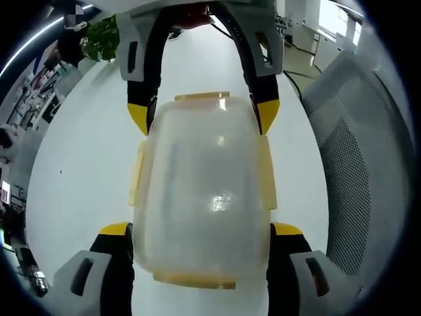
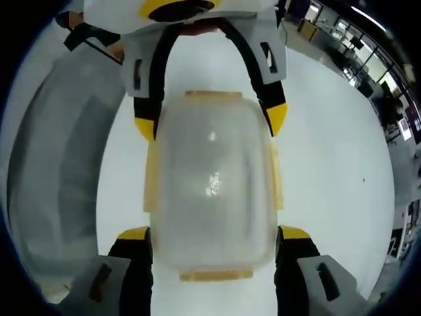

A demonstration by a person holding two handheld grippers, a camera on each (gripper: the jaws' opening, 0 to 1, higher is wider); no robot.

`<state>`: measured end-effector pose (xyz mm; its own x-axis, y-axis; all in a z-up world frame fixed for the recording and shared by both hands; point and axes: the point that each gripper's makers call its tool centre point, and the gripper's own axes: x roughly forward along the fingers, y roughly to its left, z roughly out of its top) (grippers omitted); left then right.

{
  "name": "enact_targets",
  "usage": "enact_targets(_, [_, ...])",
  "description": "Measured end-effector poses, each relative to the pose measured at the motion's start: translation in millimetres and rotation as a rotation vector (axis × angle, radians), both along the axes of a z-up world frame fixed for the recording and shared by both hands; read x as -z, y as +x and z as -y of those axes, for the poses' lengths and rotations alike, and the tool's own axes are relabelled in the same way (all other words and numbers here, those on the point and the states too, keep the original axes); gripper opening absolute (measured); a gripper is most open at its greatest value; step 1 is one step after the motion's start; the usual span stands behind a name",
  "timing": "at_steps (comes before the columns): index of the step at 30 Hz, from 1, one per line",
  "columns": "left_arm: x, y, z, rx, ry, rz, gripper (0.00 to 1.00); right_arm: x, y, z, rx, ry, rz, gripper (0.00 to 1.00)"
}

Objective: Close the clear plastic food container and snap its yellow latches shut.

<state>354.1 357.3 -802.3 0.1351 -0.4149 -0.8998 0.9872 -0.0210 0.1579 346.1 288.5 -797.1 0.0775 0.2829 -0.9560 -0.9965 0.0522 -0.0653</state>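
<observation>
My left gripper [image 1: 200, 230] stands wide open, its yellow-tipped black jaws flanking the near end of the clear, rounded-rectangular plastic food container [image 1: 204, 191] without clamping it. My right gripper [image 2: 214, 234] does likewise from the opposite end. Four translucent yellow latches [image 1: 136, 172] edge its frosted, glossy lid. It lies on the smooth white bench [image 1: 85, 164], open all round. A grey mesh chair [image 1: 362, 164] stands beyond the bench edge.
</observation>
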Motion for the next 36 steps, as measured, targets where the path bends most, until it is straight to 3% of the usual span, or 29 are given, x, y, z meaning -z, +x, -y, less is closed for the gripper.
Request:
enact_targets(16, [1.0,1.0,-2.1,-0.005,0.003,-0.007,0.85,0.3,1.3,-1.1,-0.003,-0.001,-0.002,0.76])
enact_targets(36, [0.7,18.0,-1.3,-0.011,0.003,-0.009,0.85,0.1,18.2,-0.2,-0.005,-0.012,0.0,0.76])
